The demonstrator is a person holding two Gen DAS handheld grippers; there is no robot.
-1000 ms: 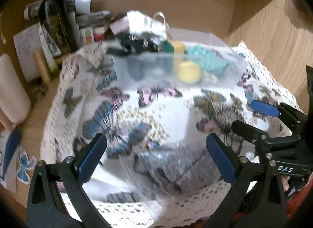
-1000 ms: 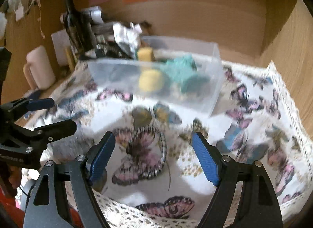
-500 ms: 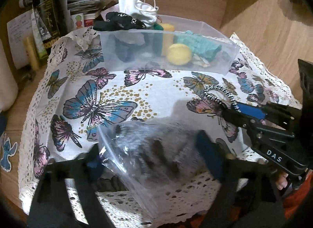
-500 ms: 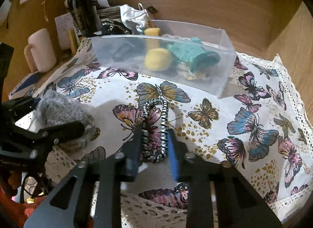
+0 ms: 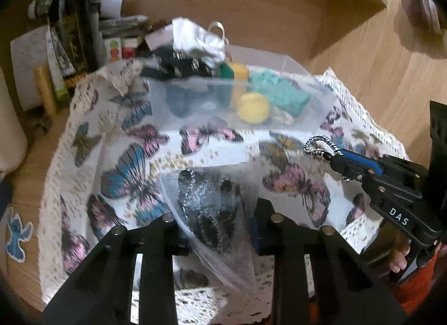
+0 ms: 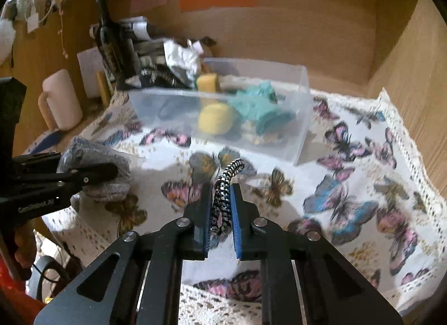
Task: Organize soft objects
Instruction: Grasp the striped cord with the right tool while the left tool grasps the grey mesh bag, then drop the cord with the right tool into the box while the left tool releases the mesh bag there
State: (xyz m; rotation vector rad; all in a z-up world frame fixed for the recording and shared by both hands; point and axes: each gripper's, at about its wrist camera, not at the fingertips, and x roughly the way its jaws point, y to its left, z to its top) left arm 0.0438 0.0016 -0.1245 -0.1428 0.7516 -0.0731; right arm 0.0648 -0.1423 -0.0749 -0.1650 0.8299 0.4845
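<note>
While I am looking through the left wrist camera, my left gripper [image 5: 220, 230] is clenching a clear plastic bag [image 5: 215, 213] with a grey fuzzy item inside, near the front edge of the worktop [image 5: 363, 54]. A butterfly-print cloth [image 5: 125, 174] is covering the worktop beneath it. Toward the back edge, a clear plastic bin [image 5: 240, 101] is holding a yellow sponge [image 5: 252, 108], a teal cloth [image 5: 282, 90] and dark fabric pieces. To the right, my right gripper [image 5: 339, 157] is pinching a black-and-white hair tie [image 5: 318, 146], whose loop is sticking out past the fingertips. A dark bottle [image 5: 69, 26] is standing at the back left corner.

Through the right wrist camera, my right gripper [image 6: 222, 207] is grasping the hair tie [image 6: 225, 191] between its blue pads, the free end curling upward in front of the bin [image 6: 223, 118]. At the left edge, my left gripper [image 6: 92, 174] is squeezing the bagged grey item [image 6: 95, 163]. A pink mug [image 6: 61, 98] is sitting by the back left corner, apart from the bin.
</note>
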